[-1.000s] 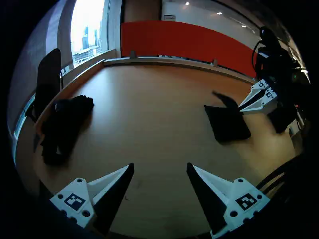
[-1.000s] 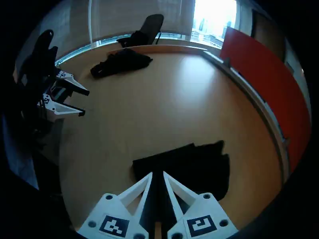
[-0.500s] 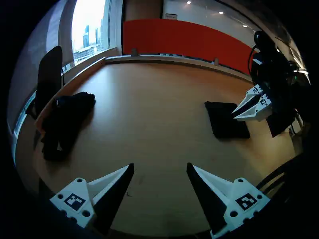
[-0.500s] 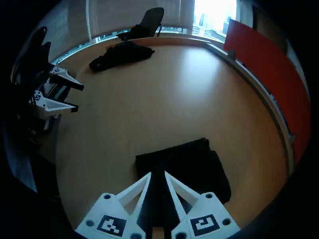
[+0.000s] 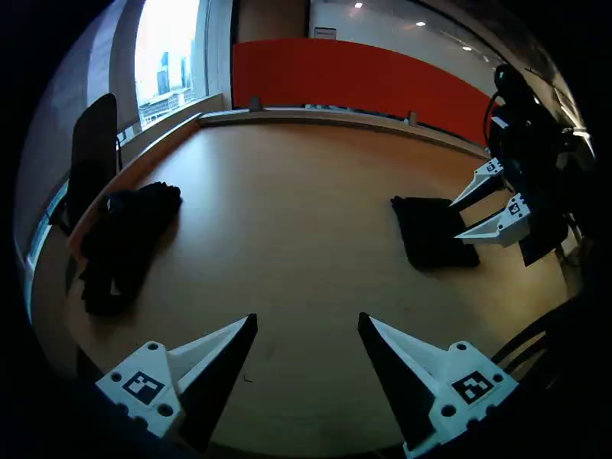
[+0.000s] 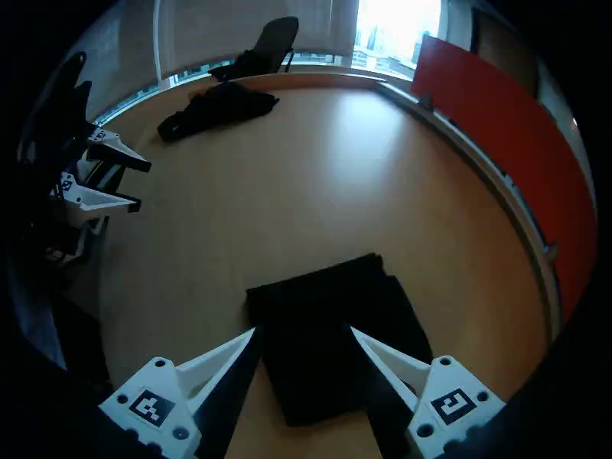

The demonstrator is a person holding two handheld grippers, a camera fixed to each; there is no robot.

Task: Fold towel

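We've got the folded black towel [image 6: 329, 336] flat on the table [image 6: 306, 176], right gripper [image 6: 304, 330] spread wide over its edge (left gripper [image 5: 306, 317] gapes open too).

The left gripper view looks from low at the edge of the table [image 5: 306, 199] toward the red panel [image 5: 359, 76], the towel [image 5: 430, 229] far off right; the right gripper view looks down from close above that towel toward the window [image 6: 394, 23]; both share table, towel and dark heap [image 6: 218, 107].
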